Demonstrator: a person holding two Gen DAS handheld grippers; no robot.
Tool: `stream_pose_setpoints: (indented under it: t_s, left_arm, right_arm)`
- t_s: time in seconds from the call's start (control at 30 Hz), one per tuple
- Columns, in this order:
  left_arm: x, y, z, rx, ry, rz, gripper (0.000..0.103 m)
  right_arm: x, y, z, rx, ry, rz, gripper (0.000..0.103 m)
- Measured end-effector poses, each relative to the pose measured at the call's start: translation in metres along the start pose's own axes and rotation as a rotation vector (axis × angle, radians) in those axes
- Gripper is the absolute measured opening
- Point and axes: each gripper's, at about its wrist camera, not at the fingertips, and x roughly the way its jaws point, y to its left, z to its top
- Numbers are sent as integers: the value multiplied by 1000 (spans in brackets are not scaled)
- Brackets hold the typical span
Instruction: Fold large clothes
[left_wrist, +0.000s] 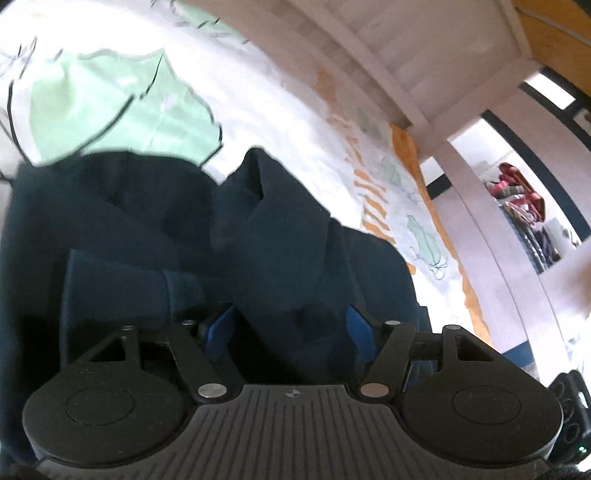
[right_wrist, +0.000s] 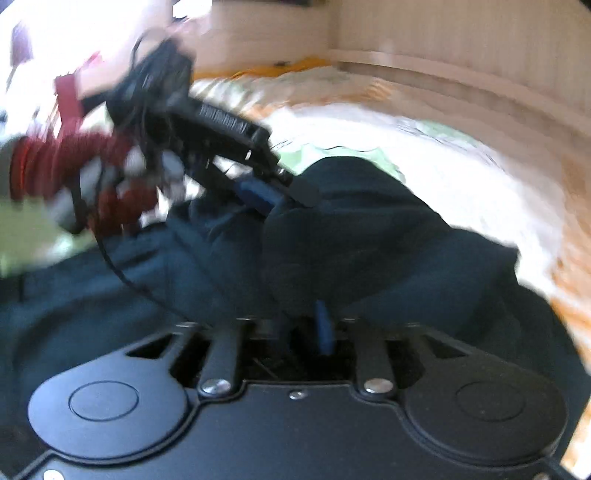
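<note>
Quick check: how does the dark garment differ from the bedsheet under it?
The dark garment is plain navy; the bedsheet is white with green and orange print. The dark garment is bunched into raised folds; the bedsheet lies spread out and mostly flat. Both are soft cloth.

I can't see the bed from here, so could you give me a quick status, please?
Left gripper shut on dark garment. Right gripper state unclear, garment bunched at its fingers. Garment crumpled on patterned bedspread, unfolded. Nothing in the way.
</note>
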Motion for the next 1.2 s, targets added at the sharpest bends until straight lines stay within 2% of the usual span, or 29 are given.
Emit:
stream_pose_setpoints:
  t_s: [0.03,0.1,0.23,0.3,0.4,0.47,0.5,0.53,0.67,0.7,0.77,0.87,1.0,1.1,1.2]
  left_arm:
    - [1,3,-2,-10,2,-9,32]
    - [3,1,-5,-9,-10,17,19]
    - [-4,6,-12,-12,-30,19,15]
    - [-9,9,-15,-29,-42,13,15]
    - [-9,5,-17,-30,-55,7,13]
    - [-10,2,-17,-21,-61,2,11]
    - [-11,-2,-17,-17,-65,-4,10]
    - [-13,-6,-16,-11,-72,-19,9]
    - [-24,-27,-19,94,-124,-42,10]
    - [-25,-29,-22,133,-135,-22,10]
    - [-23,-24,-27,164,-140,37,10]
    - [-18,0,-34,110,-106,131,10]
    - [-27,19,-40,62,-112,122,15]
    - [-38,13,-41,91,-129,141,22]
    - [-53,-1,-40,147,-185,190,32]
  right_arm:
    - [-7,-7,-2,80,-23,-17,83]
    - [-19,-23,-6,233,-54,-45,82]
    - [-20,-66,-14,547,-20,-98,83]
    - [-13,-80,-15,636,-12,-91,83]
    - [1,-92,-12,691,-20,-110,83]
    - [10,-98,-7,714,-22,-127,73]
    - [13,-97,-3,717,-22,-136,54]
    - [18,-99,6,712,-28,-133,22]
    - [2,-88,27,547,-209,-115,22]
    - [0,-90,27,567,-213,-117,22]
    - [1,-96,12,630,-180,-130,23]
    - [14,-96,-17,637,-37,-245,34]
    - [5,-94,-35,685,-71,-267,41]
    - [4,-91,-33,648,-67,-295,50]
    - [-4,-78,-27,586,-87,-336,67]
